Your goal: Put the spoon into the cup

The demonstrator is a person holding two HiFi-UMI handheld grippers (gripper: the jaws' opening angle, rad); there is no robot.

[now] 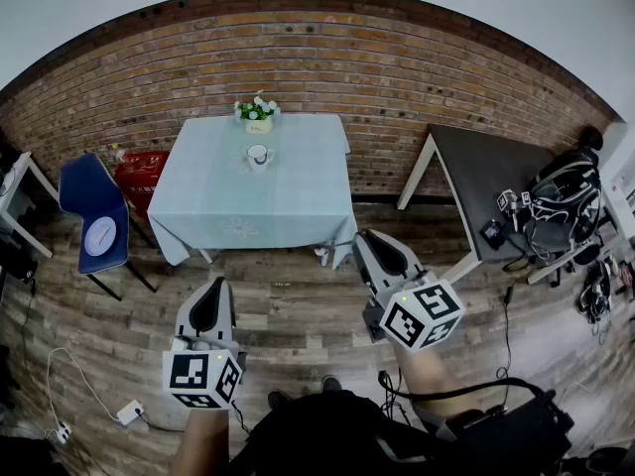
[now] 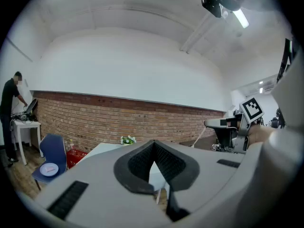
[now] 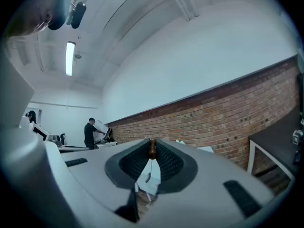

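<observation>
The right gripper clamps the spoon by its brown handle, bowl hanging down. The left gripper is closed on nothing. Across the wooden floor, the cup stands on the cloth-covered table, before a flower pot. A blue chair and a red crate stand at the table's left, a dark table at its right.

Take the cloth-covered counter as your mark. Both of your claws hang on its near side, over the wooden floor. The left claw is well short of it and the right claw is just off its near right corner. The cup stands toward the counter's far edge, with the flower pot behind it. A blue chair and a red crate stand to the counter's left. To its right is a dark counter carrying bags.
</observation>
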